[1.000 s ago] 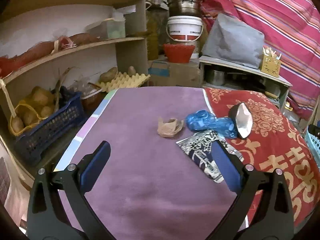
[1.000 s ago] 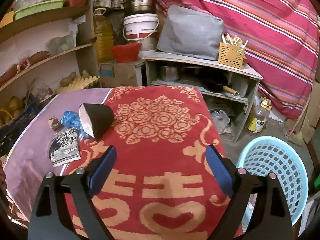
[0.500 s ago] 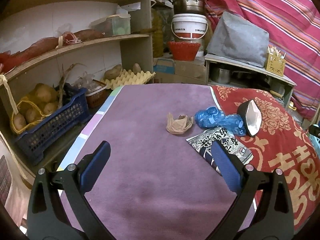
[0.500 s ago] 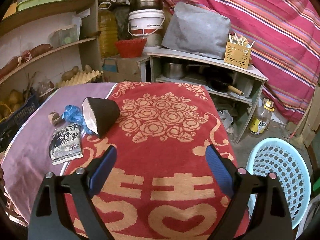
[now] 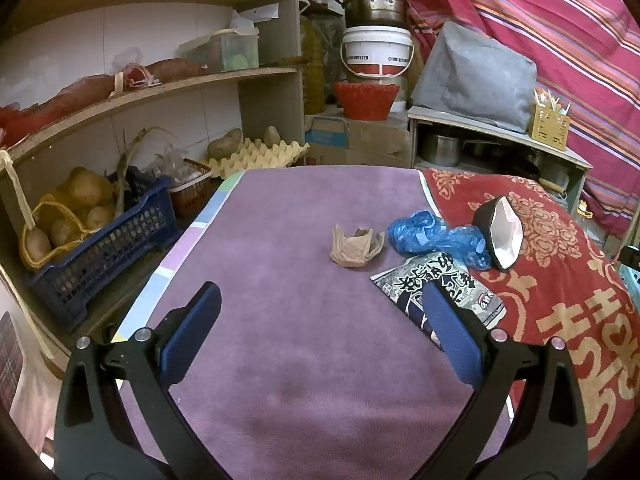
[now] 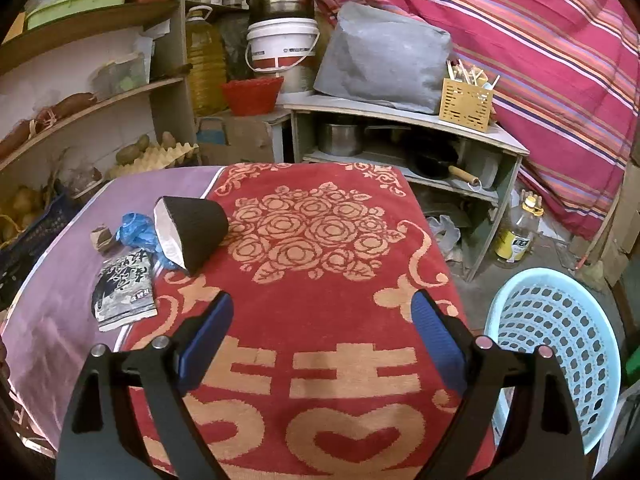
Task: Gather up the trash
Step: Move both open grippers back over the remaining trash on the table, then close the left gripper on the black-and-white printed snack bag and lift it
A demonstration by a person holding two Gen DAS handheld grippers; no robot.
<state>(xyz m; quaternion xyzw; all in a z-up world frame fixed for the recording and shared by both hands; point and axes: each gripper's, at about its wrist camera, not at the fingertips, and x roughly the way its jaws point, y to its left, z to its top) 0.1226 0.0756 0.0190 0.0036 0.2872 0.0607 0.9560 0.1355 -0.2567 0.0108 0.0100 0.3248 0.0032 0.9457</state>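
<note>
I've got both grippers up over the table and neither one is carrying anything. My left gripper [image 5: 320, 312] hangs above the purple cloth [image 5: 280, 360] with its jaws spread wide, blue pads [image 5: 192, 332] facing each other across bare fabric. My right gripper [image 6: 322, 320] is over the red rose-patterned cloth [image 6: 312, 236], jaws just as wide apart, nothing between them.

The trash sits in a cluster around the seam where the two cloths meet. On the left wrist view, there's a crumpled brown paper scrap [image 5: 356, 246] lying alone on the purple, ahead and to the right of the left gripper. Just beside it to the right is a scrunched blue plastic bag [image 5: 436, 238]. In front of that bag, closest to my left gripper's right finger, a flat black-and-white snack wrapper [image 5: 436, 288] lies with printed characters face up; that finger overlaps its near end in the picture, though I can't tell whether they touch. At the far right of the group, a black paper cup [image 5: 500, 236] is tipped on its side, white inside showing, resting on the red cloth and touching the blue bag.

From the right wrist, the same cup [image 6: 192, 232] lies ahead and left of my right gripper, mouth pointing left. A pale blue perforated plastic basket [image 6: 560, 352] stands on the floor off the table's right edge, near my right finger.
</note>
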